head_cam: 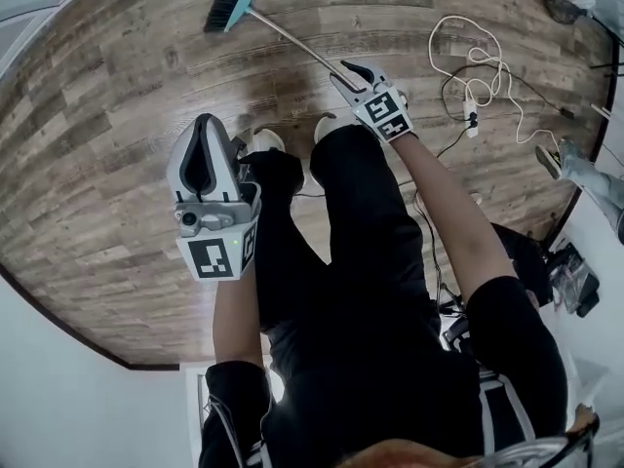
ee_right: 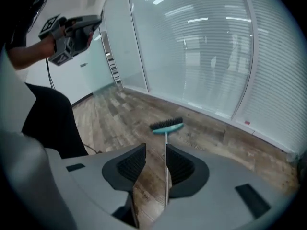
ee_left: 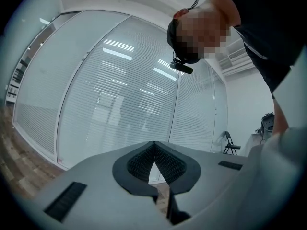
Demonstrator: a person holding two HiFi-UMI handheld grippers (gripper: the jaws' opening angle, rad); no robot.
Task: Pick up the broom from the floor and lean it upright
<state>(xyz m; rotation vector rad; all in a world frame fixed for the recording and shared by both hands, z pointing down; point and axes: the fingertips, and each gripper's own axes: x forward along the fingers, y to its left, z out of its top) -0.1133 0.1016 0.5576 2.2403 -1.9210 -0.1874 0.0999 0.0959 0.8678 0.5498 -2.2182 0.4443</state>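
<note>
So, one broom point(head_cam: 292, 39) on the floor point(head_cam: 107, 174), handle between the open jaws of my right gripper point(ee_right: 156, 148). My left gripper point(ee_left: 154, 143) has its jaws closed, empty.

1. Broom point(head_cam: 292, 35) lies on floor point(head_cam: 117, 144), head at far end, handle running back toward legs point(head_cam: 361, 222).
2. Handle end lies between jaws of right hand-held gripper point(head_cam: 351, 74).
3. Left hand-held gripper point(head_cam: 207, 125) is left of legs, well apart from broom.
4. Power strip point(head_cam: 471, 115) on floor, right of right hand-held gripper.

Open floor point(head_cam: 117, 115) round the broom point(head_cam: 290, 33) (cable tangle point(head_cam: 475, 58) well right)
</note>
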